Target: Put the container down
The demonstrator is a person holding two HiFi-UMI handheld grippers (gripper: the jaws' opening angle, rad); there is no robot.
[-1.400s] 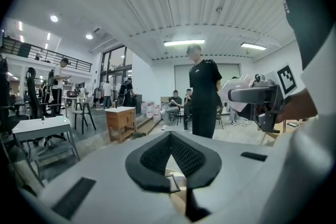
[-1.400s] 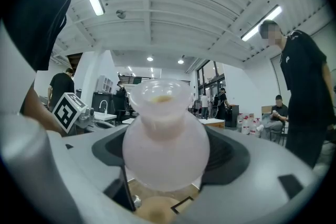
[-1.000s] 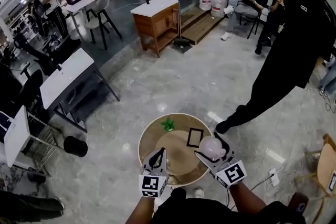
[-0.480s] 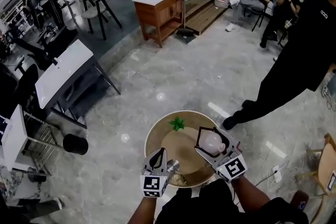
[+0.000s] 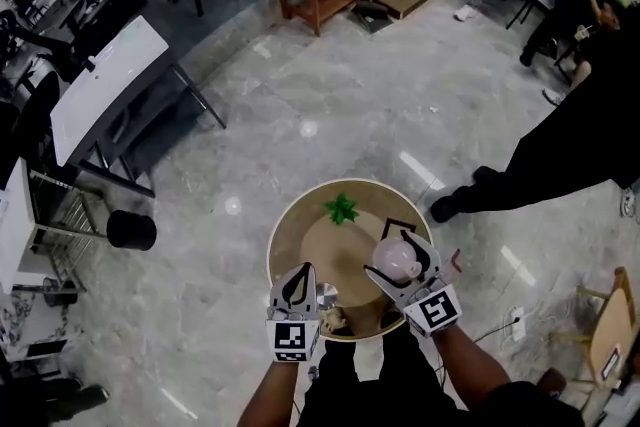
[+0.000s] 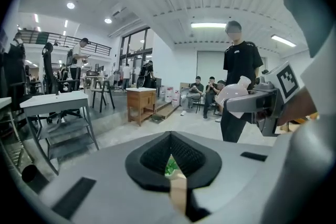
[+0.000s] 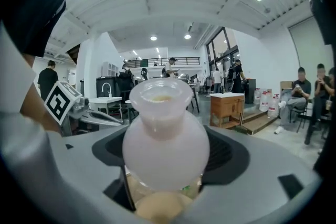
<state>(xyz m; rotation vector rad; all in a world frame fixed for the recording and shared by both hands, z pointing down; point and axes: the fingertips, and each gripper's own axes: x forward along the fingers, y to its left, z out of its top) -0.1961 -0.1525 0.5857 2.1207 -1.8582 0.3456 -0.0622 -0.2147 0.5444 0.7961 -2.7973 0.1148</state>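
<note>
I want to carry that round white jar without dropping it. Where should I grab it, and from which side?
Grab the jar by its wide round belly, coming in level from the side, with one finger on each side, like the right claw does now. The jar stands upright with its mouth on top, so a side grip should keep it level. The neck is narrower, so it probably gives less to squeeze.

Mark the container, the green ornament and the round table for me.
container (image 7: 165, 152): right gripper view, its rounded belly.
green ornament (image 5: 342, 208): head view, its middle.
round table (image 5: 290, 233): head view, bare top near the left rim.
</note>
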